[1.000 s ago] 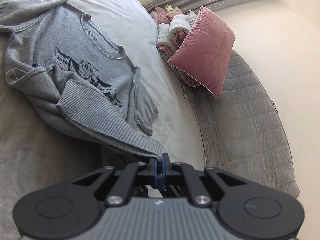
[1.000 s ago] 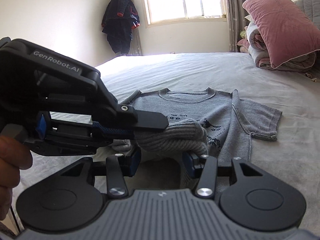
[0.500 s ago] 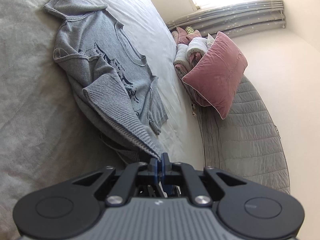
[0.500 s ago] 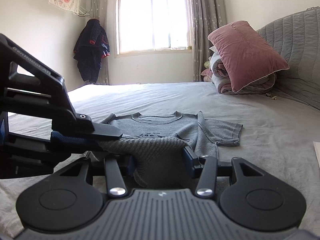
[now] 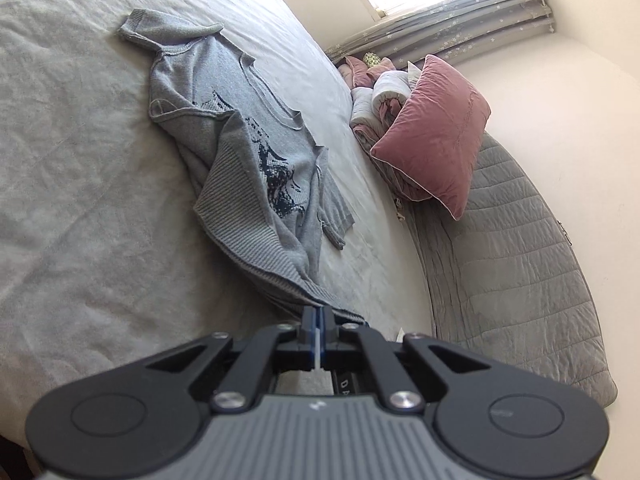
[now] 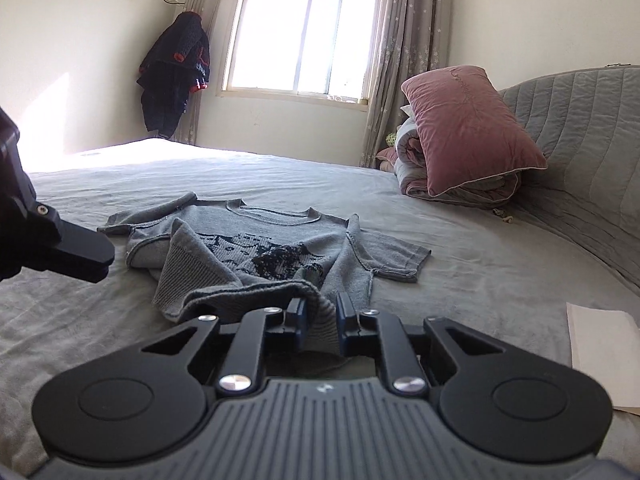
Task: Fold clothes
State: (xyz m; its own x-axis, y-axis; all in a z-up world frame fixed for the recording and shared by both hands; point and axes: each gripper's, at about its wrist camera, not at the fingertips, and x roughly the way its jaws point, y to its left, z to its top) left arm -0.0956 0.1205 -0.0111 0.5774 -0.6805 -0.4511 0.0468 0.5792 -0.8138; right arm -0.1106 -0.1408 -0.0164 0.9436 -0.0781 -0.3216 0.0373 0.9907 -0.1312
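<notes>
Narrowed since before, right gripper [image 6: 321,314] is closing on the sweater [image 6: 256,256] hem; left gripper [image 5: 319,322] pinches it.

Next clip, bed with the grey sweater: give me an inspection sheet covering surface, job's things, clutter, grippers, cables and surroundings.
Surface: grey bed sheet, lightly wrinkled.
Job's things: grey knit sweater lying front up, its ribbed hem pulled up toward the grippers.
Clutter: pale sheet of paper on the bed at the right edge.
Grippers: left gripper shut on the hem's edge; right gripper closing, hem bunched between its fingers.
Cables: nothing seen.
Surroundings: pink pillow on rolled bedding, quilted grey headboard, window with curtains, dark jacket hanging in the corner.
</notes>
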